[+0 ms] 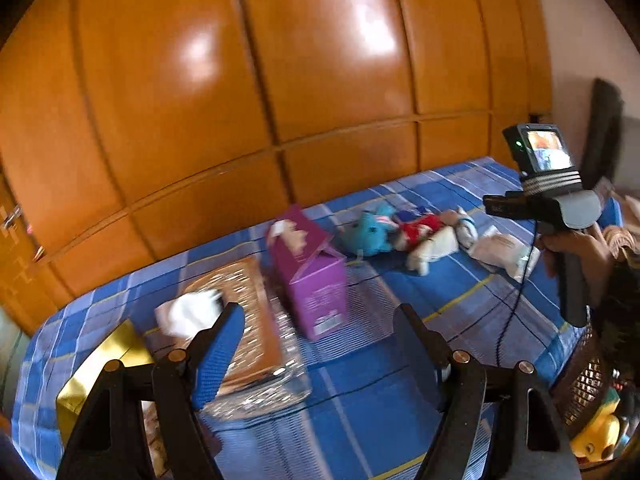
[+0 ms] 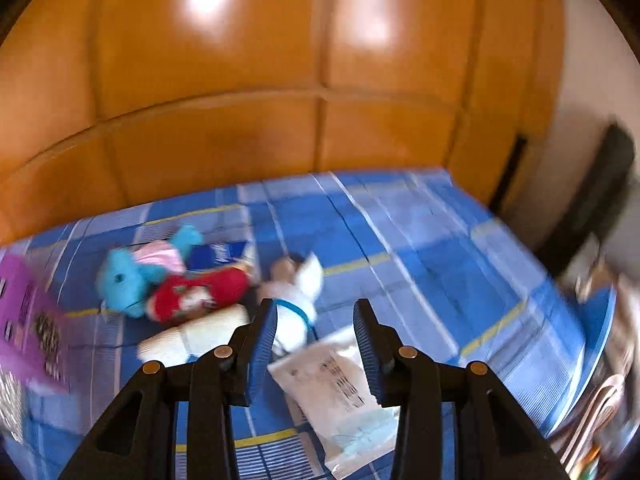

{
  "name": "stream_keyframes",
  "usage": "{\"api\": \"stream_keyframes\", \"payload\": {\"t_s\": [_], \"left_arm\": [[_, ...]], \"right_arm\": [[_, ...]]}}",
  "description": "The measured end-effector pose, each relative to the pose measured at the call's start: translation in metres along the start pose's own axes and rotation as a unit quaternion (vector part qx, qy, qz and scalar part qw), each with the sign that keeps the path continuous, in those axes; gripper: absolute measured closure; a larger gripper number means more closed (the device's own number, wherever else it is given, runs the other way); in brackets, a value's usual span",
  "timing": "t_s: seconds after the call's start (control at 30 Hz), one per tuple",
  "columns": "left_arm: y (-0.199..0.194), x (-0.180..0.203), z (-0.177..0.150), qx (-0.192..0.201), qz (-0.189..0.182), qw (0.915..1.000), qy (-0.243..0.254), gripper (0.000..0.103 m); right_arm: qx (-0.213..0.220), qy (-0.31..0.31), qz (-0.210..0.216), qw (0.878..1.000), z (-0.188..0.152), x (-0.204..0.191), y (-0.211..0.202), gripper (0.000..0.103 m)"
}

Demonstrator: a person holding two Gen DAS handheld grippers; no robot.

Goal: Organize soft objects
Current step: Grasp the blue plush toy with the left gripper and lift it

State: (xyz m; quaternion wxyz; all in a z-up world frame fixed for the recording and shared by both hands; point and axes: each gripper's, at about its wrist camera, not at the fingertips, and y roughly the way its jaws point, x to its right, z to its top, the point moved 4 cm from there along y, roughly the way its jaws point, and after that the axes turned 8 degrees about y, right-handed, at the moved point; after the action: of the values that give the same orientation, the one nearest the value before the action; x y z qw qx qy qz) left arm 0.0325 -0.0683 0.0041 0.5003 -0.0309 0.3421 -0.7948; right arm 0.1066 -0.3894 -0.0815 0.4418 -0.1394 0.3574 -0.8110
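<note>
Several soft toys lie together on the blue plaid bed (image 1: 380, 392): a teal plush (image 1: 370, 234) (image 2: 124, 280), a red-dressed one (image 1: 420, 226) (image 2: 200, 292), a cream one (image 1: 432, 250) (image 2: 196, 334) and a small white doll with a blue strap (image 2: 296, 304). A white packet (image 1: 500, 250) (image 2: 332, 392) rests beside them. My left gripper (image 1: 318, 312) hovers open over the bed with nothing between its fingers. My right gripper (image 2: 315, 308) (image 1: 496, 208), held in a hand, hangs above the doll and packet. Its jaws stand partly apart and hold nothing.
A purple carton (image 1: 312, 276) (image 2: 24, 320), a brown tissue box (image 1: 244, 304) on clear plastic wrap and a gold box (image 1: 104, 364) sit at the left of the bed. A woven basket (image 1: 584, 380) with a yellow plush (image 1: 596, 436) stands lower right. Wooden wardrobe doors (image 1: 280, 80) back the bed.
</note>
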Motion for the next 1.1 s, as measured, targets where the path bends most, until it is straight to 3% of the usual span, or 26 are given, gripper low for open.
{"api": "stream_keyframes", "payload": {"t_s": [0.07,0.2,0.33,0.5,0.63,0.77,0.97,1.1], "left_arm": [[0.010,0.011,0.010,-0.002,-0.018,0.9998,0.006,0.026],[0.030,0.032,0.027,-0.010,-0.048,0.9986,0.017,0.026],[0.056,0.046,0.038,-0.035,-0.085,0.9957,0.008,0.034],[0.098,0.049,0.058,-0.068,-0.105,0.9918,-0.026,0.038],[0.141,0.047,0.080,-0.104,-0.103,0.9868,-0.069,0.037],[0.187,0.048,0.096,-0.132,-0.068,0.9866,-0.069,0.027],[0.259,0.040,0.101,-0.176,-0.029,0.9815,-0.070,0.027],[0.294,0.037,0.098,-0.210,-0.029,0.9748,-0.070,0.027]], "right_arm": [[-0.017,0.056,0.015,0.998,0.003,0.017,0.006,0.064],[-0.037,0.103,0.021,0.994,0.003,0.034,0.009,0.064],[-0.048,0.120,0.027,0.991,0.002,0.038,0.013,0.064],[-0.060,0.127,0.044,0.989,0.001,0.038,0.016,0.064],[-0.067,0.136,0.057,0.987,0.000,0.038,0.017,0.064],[-0.073,0.142,0.070,0.985,0.000,0.038,0.019,0.064],[-0.080,0.163,0.088,0.979,-0.001,0.042,0.020,0.064],[-0.086,0.165,0.097,0.978,-0.002,0.040,0.021,0.064]]}}
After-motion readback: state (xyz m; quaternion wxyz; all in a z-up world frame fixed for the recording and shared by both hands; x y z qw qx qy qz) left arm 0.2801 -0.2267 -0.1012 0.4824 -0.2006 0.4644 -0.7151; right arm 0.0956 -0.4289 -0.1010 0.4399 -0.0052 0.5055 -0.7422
